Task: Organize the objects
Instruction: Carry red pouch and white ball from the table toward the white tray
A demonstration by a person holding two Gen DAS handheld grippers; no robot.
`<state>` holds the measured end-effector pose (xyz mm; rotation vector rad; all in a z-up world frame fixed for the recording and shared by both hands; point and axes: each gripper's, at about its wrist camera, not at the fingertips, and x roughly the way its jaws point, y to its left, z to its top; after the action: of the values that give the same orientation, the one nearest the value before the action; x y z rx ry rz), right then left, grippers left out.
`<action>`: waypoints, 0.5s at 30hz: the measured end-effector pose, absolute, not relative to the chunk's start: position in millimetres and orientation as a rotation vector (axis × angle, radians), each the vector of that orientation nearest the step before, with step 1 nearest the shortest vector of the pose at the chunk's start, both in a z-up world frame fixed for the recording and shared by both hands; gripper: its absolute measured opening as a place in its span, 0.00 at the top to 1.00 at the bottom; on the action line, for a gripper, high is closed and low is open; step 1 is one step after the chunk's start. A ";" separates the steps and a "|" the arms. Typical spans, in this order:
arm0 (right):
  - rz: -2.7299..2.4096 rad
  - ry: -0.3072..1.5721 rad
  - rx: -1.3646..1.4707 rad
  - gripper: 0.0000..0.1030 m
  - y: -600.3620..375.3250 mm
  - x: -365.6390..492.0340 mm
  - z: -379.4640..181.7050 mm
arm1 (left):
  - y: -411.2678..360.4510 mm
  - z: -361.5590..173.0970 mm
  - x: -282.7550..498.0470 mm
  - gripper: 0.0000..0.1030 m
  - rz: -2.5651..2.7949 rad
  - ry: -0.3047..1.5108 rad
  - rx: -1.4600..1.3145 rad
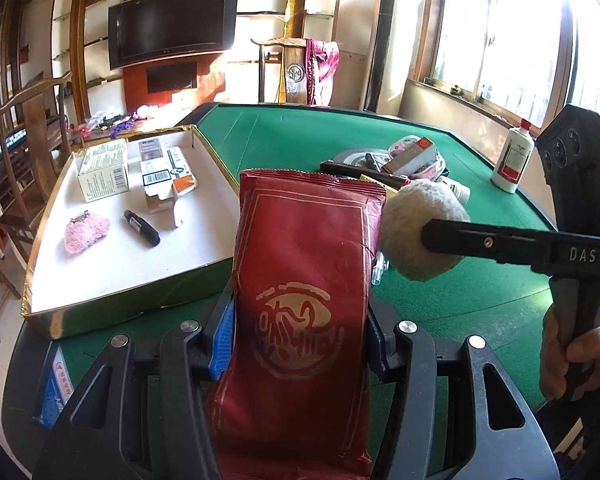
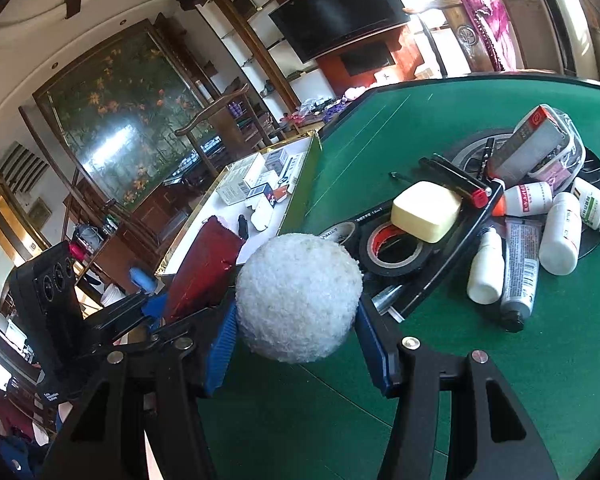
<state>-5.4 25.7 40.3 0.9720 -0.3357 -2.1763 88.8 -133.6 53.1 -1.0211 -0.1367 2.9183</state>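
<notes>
Gripping a red foil packet (image 1: pixel 304 304) upright, the left gripper (image 1: pixel 300 344) has its blue pads pressed on both of the packet's long edges, jaws about halfway apart; the packet's crimped top sits at 12 o'clock from the jaws, above the green felt table (image 1: pixel 460 300). The right gripper (image 2: pixel 296 332) clamps a white fuzzy ball (image 2: pixel 298 296) between its blue pads, also roughly half open, ball filling the gap. In the left wrist view that ball (image 1: pixel 416 224) hangs at 3 o'clock of the packet, just beside its top corner, with the right gripper's black finger across it and a hand (image 1: pixel 576 356) on the handle at 4 o'clock. A white-floored tray with gold rim (image 1: pixel 44 312) lies at 10 o'clock of the packet, holding cartons (image 1: pixel 102 170), a pink fuzzy piece (image 1: pixel 86 230) and a black marker (image 1: pixel 142 228). In the right wrist view a clutter pile sits at 1 to 2 o'clock of the ball: black tape roll (image 2: pixel 394 254), pale yellow bar (image 2: pixel 426 210), white bottles (image 2: pixel 560 232), a grey tube (image 2: pixel 520 268). White bottle with red cap (image 1: pixel 514 158) stands apart at 2 o'clock in the left view.
</notes>
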 end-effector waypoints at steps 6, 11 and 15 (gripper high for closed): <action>-2.167 -0.331 0.963 0.45 9.3 -2.4 42.5 | -144.0 61.3 98.4 0.49 2.939 -0.147 -0.988; -2.163 -0.334 0.954 0.45 -2.2 0.0 45.4 | -153.9 68.4 106.1 0.49 2.960 -0.164 -0.957; -2.157 -0.334 0.949 0.45 -10.5 -0.1 48.0 | -163.3 74.1 110.3 0.49 2.977 -0.183 -0.938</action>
<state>-0.1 -10.5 48.0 0.9494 -0.3336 -2.1573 110.3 -163.3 74.1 -0.9379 -0.1827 2.9766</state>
